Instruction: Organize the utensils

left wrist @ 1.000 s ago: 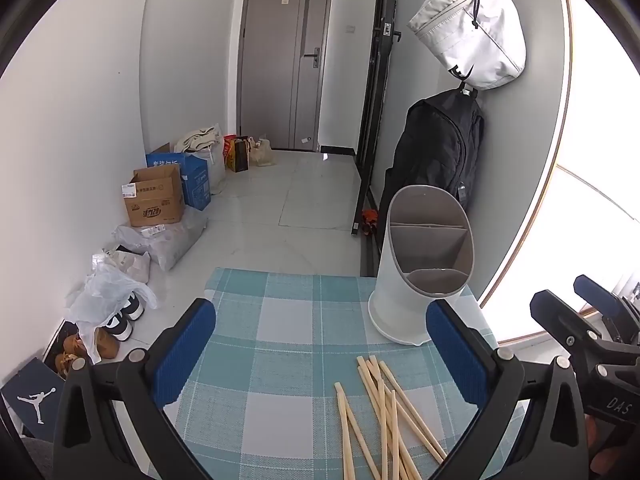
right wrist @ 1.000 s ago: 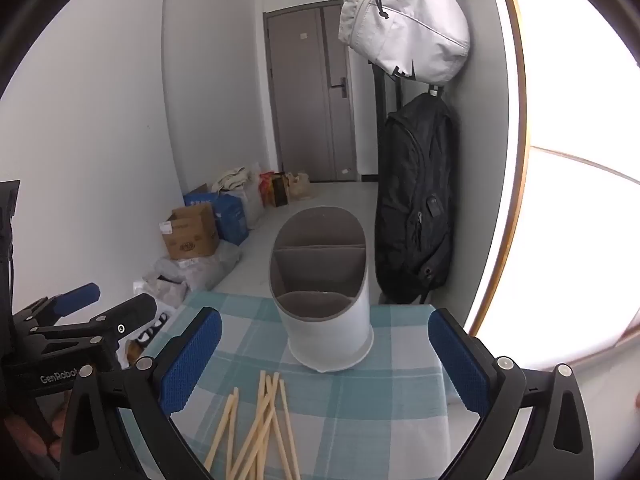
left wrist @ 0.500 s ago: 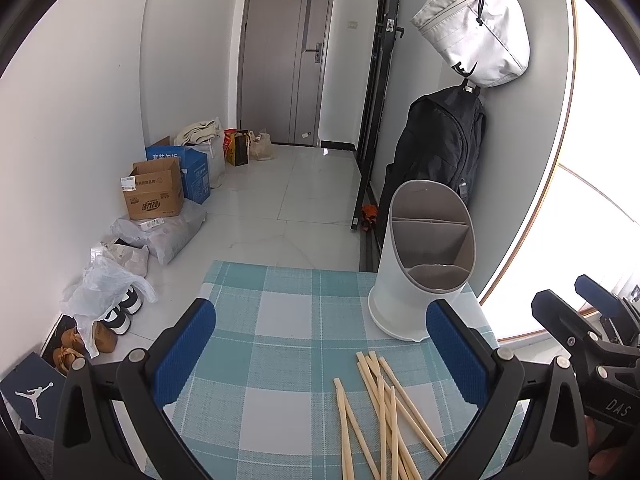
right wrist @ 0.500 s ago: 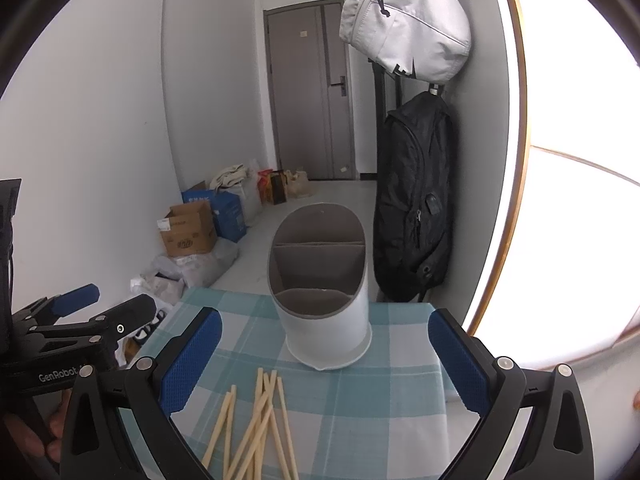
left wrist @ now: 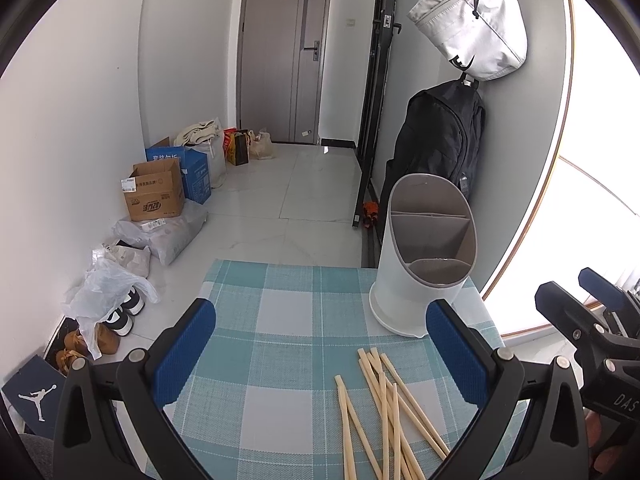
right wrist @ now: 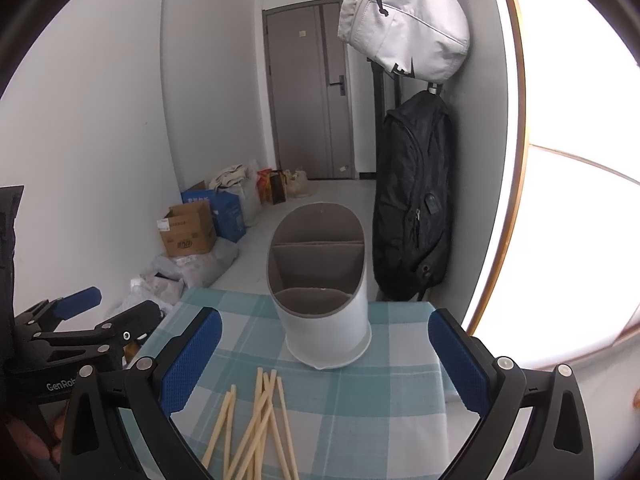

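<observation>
From the left wrist view, the left tongs [left wrist: 320, 354] hang spread wide and empty over the desk with its teal-and-white checked cloth [left wrist: 280, 320]. The white oval plastic utensil holder with grey divided compartments [left wrist: 424, 256] stands upright at the far right of the cloth; the pale wooden chopsticks [left wrist: 384, 408] lie loose in a crossed heap just in front of it. From the right wrist view, the right tongs [right wrist: 324, 360] are likewise spread, gripping nothing, with the holder [right wrist: 324, 320] straight ahead between their tips and the chopsticks [right wrist: 252, 424] scattered before it, to its left.
</observation>
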The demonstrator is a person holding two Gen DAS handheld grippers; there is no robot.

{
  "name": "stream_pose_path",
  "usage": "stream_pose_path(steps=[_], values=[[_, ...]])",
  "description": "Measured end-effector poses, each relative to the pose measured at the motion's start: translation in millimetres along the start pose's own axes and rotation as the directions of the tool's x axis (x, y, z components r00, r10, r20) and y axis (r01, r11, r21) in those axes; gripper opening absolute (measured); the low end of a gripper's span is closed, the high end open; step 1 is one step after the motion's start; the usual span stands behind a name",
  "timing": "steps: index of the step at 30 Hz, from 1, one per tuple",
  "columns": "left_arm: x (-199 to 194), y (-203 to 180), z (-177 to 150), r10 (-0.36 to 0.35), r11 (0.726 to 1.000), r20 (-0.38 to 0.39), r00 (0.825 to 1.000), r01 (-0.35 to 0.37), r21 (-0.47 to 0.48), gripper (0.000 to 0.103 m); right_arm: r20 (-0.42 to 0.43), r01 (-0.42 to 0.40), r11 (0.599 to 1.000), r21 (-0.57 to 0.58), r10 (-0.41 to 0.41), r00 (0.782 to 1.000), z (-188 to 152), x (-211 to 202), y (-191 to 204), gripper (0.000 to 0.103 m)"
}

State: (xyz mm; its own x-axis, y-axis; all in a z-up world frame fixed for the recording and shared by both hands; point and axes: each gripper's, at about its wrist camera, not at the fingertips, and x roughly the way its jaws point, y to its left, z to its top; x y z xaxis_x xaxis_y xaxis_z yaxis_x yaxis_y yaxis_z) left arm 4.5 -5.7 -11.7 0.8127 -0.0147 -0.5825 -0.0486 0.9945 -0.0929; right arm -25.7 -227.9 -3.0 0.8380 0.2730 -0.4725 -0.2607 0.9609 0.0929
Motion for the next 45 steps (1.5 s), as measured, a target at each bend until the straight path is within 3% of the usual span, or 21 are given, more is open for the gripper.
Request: stream_pose_path(steps=[23, 30, 36, 40, 42, 45], values=[[2, 1, 1, 0.000, 1.000, -0.011, 1.000, 0.000, -0.002, 0.102, -0.010, -0.002, 1.000, 0.011, 0.002, 1.000, -3, 4, 0, 0.103], [4, 2, 0, -0.029, 1.000, -0.027, 0.999, 0.029, -0.005, 0.102, -0.017, -0.006, 1.000, 0.005, 0.006, 1.000, -4, 6, 1, 0.103], [12, 6, -3, -0.004, 1.000, -0.065, 0.998, 0.005, 0.012, 0.102, -0.082, -0.042, 0.998, 0.046, 0.046, 0.996, -7, 17, -4, 0.103], [20, 18, -5, -0.007, 1.000, -0.114, 0.993, 0.007, -0.002, 0.102, -0.202, -0.124, 0.985, 0.117, 0.146, 0.968, -17, 37, -8, 0.098], [25, 26, -7, -0.003, 1.000, -0.147, 0.989, 0.001, -0.010, 0.102, -0.277, -0.154, 0.975, 0.158, 0.193, 0.941, -25, 51, -7, 0.093], [34, 39, -11, -0.004, 0.999, -0.214, 0.977, -0.003, -0.035, 0.102, -0.399, -0.185, 0.955, 0.232, 0.267, 0.877, -42, 77, -7, 0.078]])
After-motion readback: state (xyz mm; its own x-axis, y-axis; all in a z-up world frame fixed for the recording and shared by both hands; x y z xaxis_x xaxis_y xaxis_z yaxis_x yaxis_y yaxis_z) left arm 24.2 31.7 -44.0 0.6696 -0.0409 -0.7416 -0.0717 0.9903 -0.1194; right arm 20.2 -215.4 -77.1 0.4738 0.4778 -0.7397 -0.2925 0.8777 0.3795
